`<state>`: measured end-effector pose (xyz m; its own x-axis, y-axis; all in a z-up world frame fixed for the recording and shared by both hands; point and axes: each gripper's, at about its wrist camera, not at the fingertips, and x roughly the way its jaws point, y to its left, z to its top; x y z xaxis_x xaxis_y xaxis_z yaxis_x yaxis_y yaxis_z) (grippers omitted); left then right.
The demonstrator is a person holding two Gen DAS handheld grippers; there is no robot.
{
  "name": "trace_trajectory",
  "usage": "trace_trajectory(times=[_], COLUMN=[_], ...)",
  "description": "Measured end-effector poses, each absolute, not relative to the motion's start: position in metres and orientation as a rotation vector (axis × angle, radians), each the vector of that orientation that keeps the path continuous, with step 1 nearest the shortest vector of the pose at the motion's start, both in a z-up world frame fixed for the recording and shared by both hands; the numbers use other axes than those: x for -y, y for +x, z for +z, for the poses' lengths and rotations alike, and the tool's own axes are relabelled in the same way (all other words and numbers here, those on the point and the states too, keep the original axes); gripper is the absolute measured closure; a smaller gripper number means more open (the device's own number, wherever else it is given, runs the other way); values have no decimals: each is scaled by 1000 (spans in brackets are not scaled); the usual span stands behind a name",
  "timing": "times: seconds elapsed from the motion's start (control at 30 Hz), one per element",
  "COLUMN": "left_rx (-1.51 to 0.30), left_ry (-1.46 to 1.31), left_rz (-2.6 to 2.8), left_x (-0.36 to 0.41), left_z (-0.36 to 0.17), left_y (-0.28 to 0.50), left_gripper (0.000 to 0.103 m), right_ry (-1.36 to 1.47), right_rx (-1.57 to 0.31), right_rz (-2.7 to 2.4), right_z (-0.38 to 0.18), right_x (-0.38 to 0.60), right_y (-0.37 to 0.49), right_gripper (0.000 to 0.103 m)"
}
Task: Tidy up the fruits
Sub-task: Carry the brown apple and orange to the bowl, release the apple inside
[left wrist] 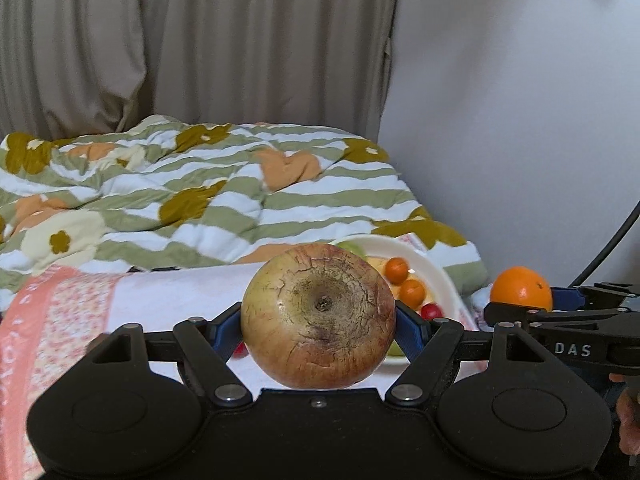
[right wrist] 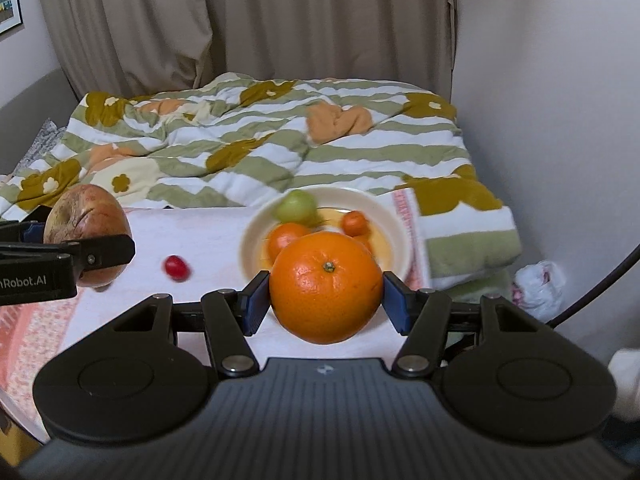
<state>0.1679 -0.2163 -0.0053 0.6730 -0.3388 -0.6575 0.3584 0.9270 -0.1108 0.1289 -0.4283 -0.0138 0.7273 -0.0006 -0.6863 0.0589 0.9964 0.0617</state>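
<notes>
Fruit is held in both tongs above a pale cloth spread over the bed. An apple, brownish-red with cracked skin around its stem pit, fills the lower centre of the left wrist view, and the left gripper is clamped on it: the blue pads press its left and right flanks, the jaws about half spread. In the right wrist view that apple shows again at the left edge, with the black finger across its front.

An orange sits at the lower centre of the right wrist view, gripped by the right gripper. Its left blue pad touches the peel; the right pad stands at the fruit's edge, and whether it fully touches is hard to tell. The orange's green stem button faces the camera. In the left wrist view this orange appears at the right edge, above black gripper parts.

Behind the orange a cream bowl rests on the cloth, holding a green fruit at its far side and several small orange fruits, somewhat blurred. A small red fruit lies alone on the cloth, left of the bowl.

Beyond, a striped quilt with flower patches covers the bed, with beige curtains behind it across the top of the frame.
</notes>
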Motion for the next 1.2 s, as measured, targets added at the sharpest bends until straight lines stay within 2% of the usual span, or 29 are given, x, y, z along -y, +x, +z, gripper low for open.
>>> trace_trajectory(times=[0.7,1.1,1.2], left_rx=[-823,-815,-803], left_ry=[218,389,394], left_rz=[-592,-611,-612], left_x=[335,370,370], left_z=[-66,-98,-98], left_y=[284,295,295], left_gripper=[24,23,19], right_ry=[183,196,199], right_rx=[-834,-882,-887], right_rz=[-142,-180,-181], right_z=[-61,-84,-86], right_x=[514,533,535], right_y=[225,247,248], right_gripper=[29,29,29])
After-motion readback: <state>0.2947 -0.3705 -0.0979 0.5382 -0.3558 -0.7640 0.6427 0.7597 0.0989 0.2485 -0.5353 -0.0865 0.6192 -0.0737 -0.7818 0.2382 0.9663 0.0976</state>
